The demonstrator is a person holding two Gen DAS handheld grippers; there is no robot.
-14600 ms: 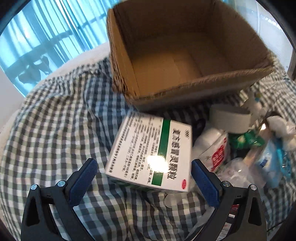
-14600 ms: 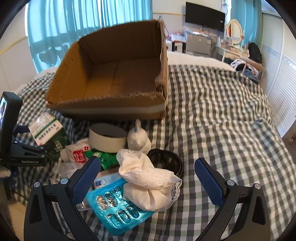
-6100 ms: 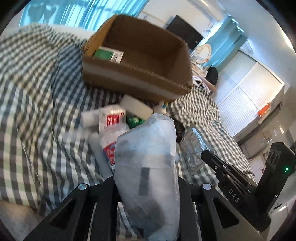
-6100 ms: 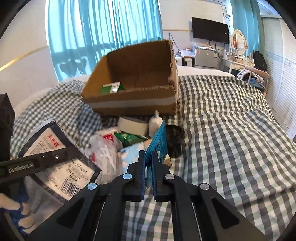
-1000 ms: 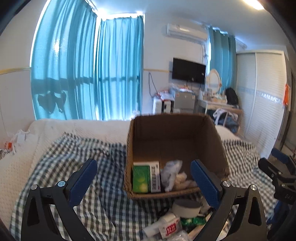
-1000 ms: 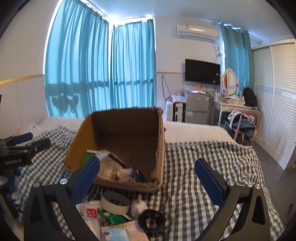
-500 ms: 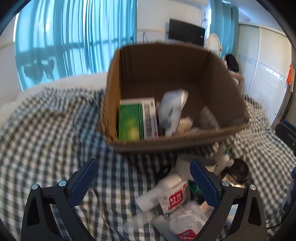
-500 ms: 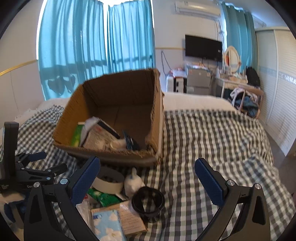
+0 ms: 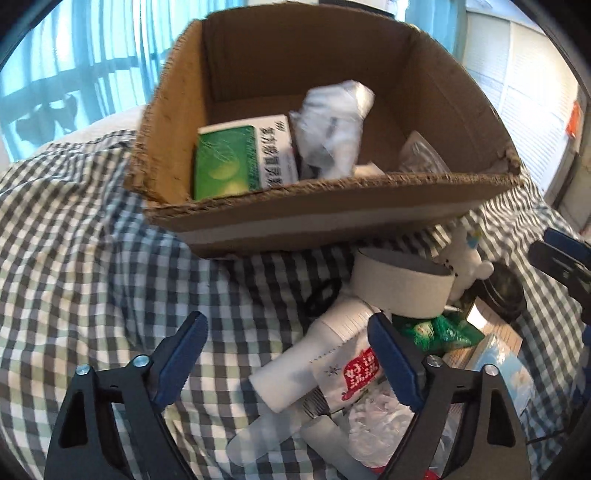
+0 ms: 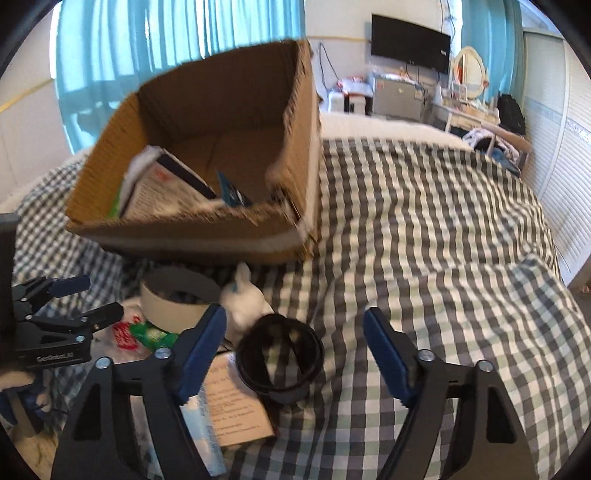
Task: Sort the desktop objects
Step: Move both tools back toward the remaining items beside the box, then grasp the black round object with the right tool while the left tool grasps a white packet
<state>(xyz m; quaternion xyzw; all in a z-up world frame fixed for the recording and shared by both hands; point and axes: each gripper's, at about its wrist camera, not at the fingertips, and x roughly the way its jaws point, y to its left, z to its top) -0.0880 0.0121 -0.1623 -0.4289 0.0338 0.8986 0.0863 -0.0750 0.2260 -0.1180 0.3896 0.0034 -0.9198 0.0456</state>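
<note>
With the cardboard box (image 9: 332, 221) part-filled, both grippers, left (image 9: 286, 354) and right (image 10: 293, 345), narrow unclenched over the clutter before it, needing lower closes.

A bed (image 10: 424, 229) is covered by a grey-and-white checked cloth, with blue curtains (image 10: 177, 33) drawn across a daylit window beyond its far edge. A black television (image 10: 410, 42) is mounted on the pale wall above a cluttered dresser (image 10: 469, 110) with an oval mirror (image 10: 469, 70). White louvred wardrobe doors (image 10: 561, 155) are seen past the bed's right edge.
</note>
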